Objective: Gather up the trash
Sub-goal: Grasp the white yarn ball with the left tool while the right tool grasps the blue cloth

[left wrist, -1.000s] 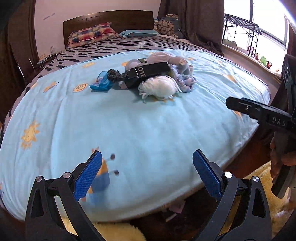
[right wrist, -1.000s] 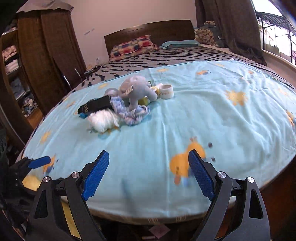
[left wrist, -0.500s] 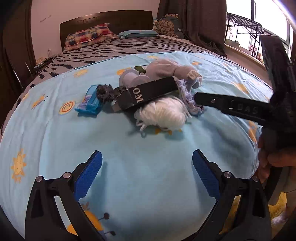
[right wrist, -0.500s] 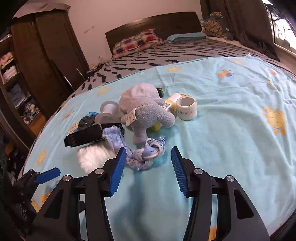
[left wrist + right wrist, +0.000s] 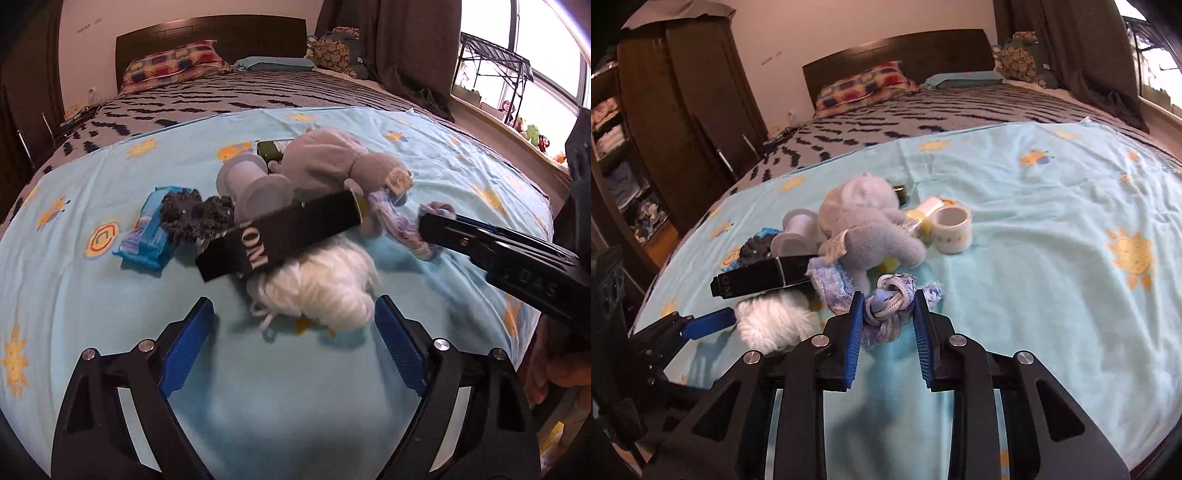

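White yarn ball (image 5: 325, 291) half hidden beneath black box (image 5: 280, 236).

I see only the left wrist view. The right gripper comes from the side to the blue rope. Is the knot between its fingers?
Observer: Yes. In the right wrist view the knot of the rope sits between the pads of the right gripper. I cannot tell if they squeeze it yet.
Operator: Is something hidden behind the elephant?
Observer: A roll of tape stands upright to the right of the elephant.
Operator: How does my left gripper look from there?
Observer: Of the left gripper, one blue finger shows, its tip at the yarn.
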The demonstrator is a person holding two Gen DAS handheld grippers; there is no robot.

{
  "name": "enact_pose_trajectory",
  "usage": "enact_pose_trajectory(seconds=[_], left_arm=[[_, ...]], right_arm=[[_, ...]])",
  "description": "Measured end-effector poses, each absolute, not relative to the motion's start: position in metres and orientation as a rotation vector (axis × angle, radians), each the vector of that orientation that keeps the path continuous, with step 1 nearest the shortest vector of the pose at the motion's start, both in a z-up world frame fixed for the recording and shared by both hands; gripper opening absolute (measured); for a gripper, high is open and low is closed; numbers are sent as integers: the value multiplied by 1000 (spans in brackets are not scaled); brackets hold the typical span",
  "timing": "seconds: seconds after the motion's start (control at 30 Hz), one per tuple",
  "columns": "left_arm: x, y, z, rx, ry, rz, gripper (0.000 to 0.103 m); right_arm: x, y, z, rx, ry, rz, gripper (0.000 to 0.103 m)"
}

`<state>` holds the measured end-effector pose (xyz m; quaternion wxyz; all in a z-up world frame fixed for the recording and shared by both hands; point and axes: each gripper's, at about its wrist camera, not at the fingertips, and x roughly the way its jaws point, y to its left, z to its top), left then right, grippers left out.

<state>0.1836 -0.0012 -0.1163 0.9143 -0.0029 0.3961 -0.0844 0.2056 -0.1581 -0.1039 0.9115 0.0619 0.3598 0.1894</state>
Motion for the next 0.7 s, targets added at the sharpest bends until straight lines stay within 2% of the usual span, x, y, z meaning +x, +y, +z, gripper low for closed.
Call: enact_pose_trajectory(seconds=[0.07, 0.17, 0.2, 0.37, 0.7], left_arm=[[189, -3, -115, -9, 816, -180, 78], [197, -6, -115, -26, 837, -220, 52], [197, -7, -115, -35, 843, -236, 49], [185, -7, -109, -39, 838, -242, 45], [126, -13, -92, -23, 802, -296, 44]], right_arm=[[205, -164, -102, 132, 737, 386, 28], [201, -172, -99, 138, 727, 372, 27], [199, -174, -98, 139, 724, 371, 27], [182, -181, -93, 126, 702, 368, 27], [139, -194, -85, 119, 665, 386, 28]])
